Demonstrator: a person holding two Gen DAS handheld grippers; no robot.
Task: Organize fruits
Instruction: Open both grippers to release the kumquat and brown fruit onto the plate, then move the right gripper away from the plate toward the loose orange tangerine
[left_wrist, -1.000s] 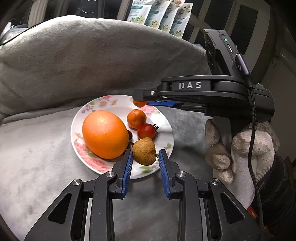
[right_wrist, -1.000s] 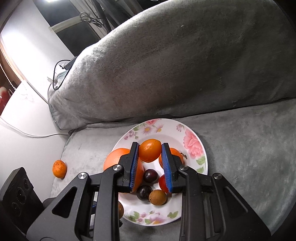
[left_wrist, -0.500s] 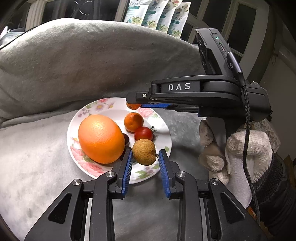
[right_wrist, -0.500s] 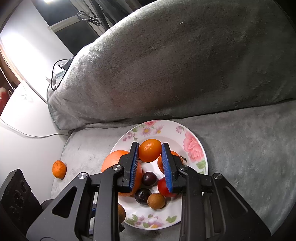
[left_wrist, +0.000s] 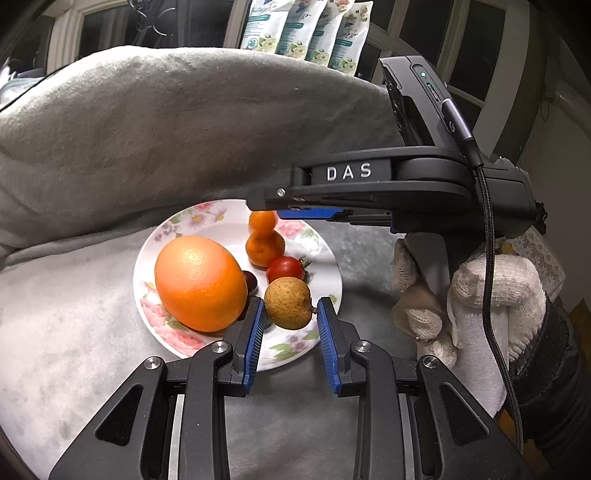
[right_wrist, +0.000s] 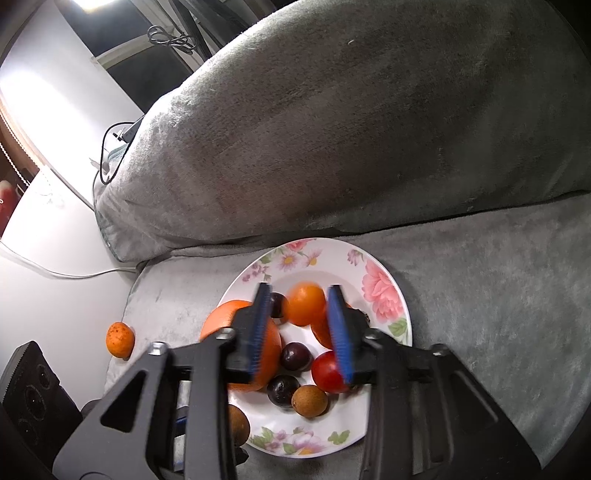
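1. Your right gripper (right_wrist: 299, 314) has just been opening over the floral plate (right_wrist: 384, 280), low in the right-wrist frame. The small orange (right_wrist: 306, 303) sits blurred between its spread pads, seemingly free of them, so let it settle before you lift away.
2. Your left gripper (left_wrist: 290, 317) pinches a brown fruit (left_wrist: 289, 302) at the plate's near rim, lower centre of the left-wrist frame. Set it in a free gap.
3. One orange fruit (right_wrist: 119, 339) lies off the plate, far left.
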